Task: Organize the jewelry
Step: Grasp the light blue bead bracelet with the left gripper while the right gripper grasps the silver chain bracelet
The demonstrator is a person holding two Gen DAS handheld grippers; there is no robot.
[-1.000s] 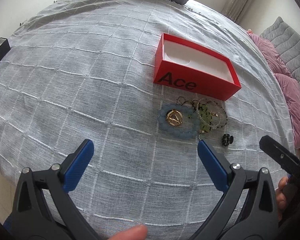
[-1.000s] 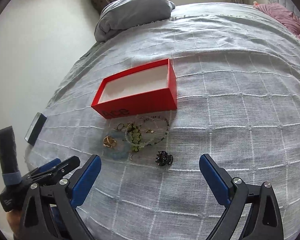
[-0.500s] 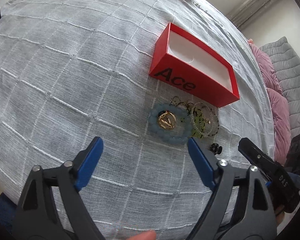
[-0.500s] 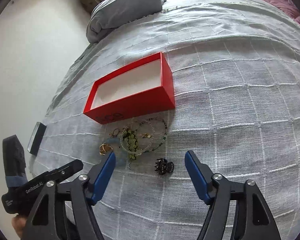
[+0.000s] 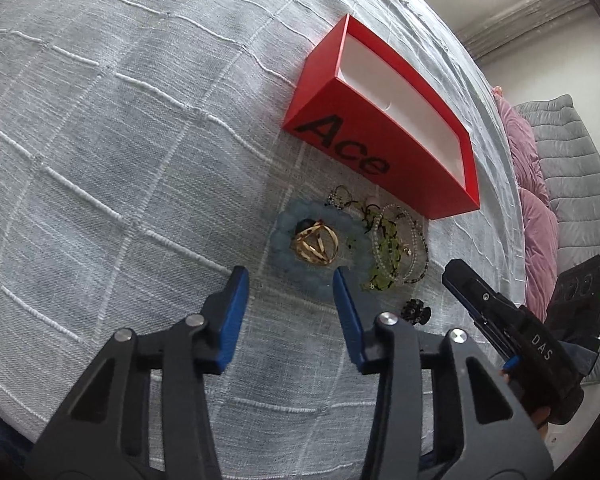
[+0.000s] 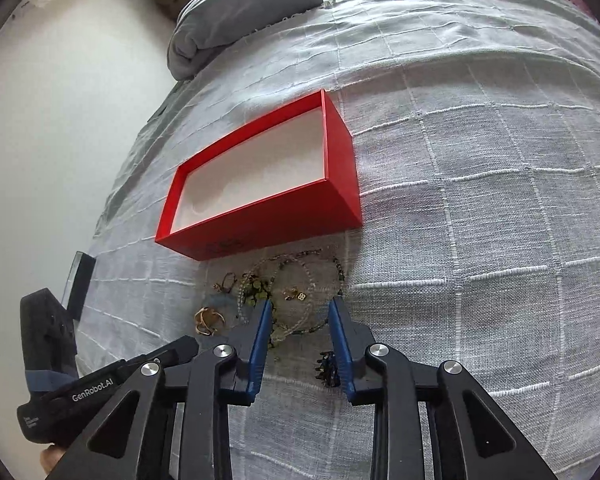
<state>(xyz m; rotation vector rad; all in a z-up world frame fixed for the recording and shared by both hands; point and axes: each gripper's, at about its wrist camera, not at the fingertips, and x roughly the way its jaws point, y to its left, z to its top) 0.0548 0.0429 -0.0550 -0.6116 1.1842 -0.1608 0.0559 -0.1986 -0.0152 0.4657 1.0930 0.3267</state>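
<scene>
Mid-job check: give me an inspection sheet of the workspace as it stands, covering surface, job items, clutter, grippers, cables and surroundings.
Surface: grey bedspread with a raised white grid.
Job's things: red box, open, nothing seen inside; in front of it lie a blue bracelet ringing a gold piece, a green and clear bead tangle and a black clip.
Clutter: dark flat device at the bed's edge.
Grippers: left gripper open, short of the bracelet; right gripper open over the bead tangle; neither holds anything.
Cables: nothing seen.
Surroundings: grey pillow, pink cushions, white wall.
</scene>
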